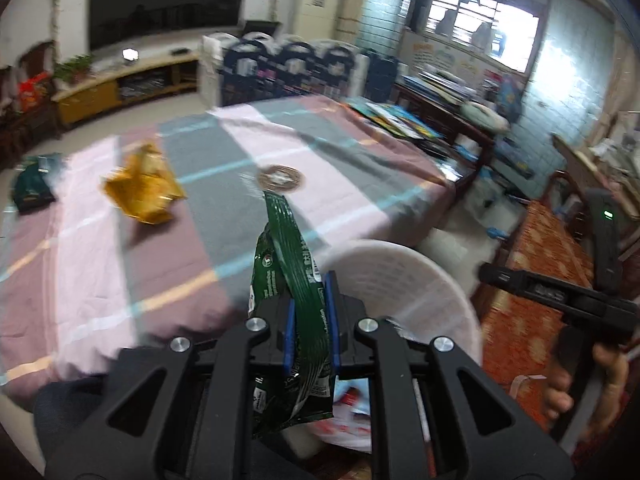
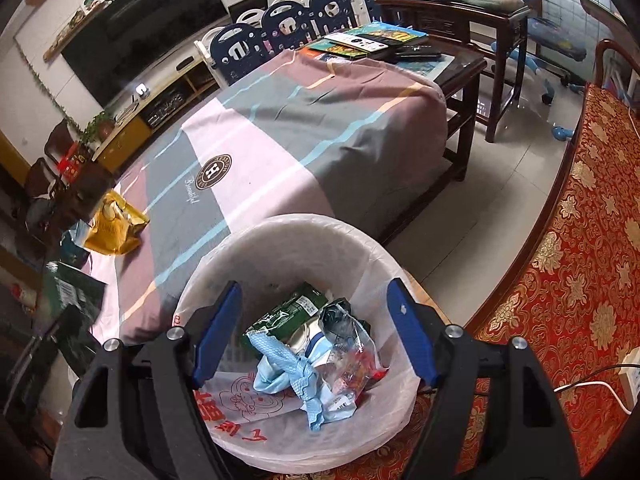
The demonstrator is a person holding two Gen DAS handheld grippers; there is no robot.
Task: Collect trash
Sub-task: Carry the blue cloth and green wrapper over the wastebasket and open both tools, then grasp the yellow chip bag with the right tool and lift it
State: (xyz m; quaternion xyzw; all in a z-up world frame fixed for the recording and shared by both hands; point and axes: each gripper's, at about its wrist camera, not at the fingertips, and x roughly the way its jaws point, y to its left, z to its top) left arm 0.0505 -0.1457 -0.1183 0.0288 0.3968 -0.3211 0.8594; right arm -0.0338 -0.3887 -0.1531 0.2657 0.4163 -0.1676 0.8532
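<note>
Both of your wrist views are daylit and fairly bright. In the left wrist view, light pours from a barred window [image 1: 486, 28] at the upper right, which is blown out to near white and casts glare on the pale tiled wall [image 1: 560, 76] beside it. That whole view is smeared by motion blur: the pink and grey striped tablecloth [image 1: 224, 184] and the crumpled yellow foil wrapper [image 1: 142, 188] look soft. Your right wrist view is much sharper; print on the cloth reads clearly. Both frames bow strongly outward, with dark rounded corners. A soft sheen lies on the pale floor tiles [image 2: 516, 184].
</note>
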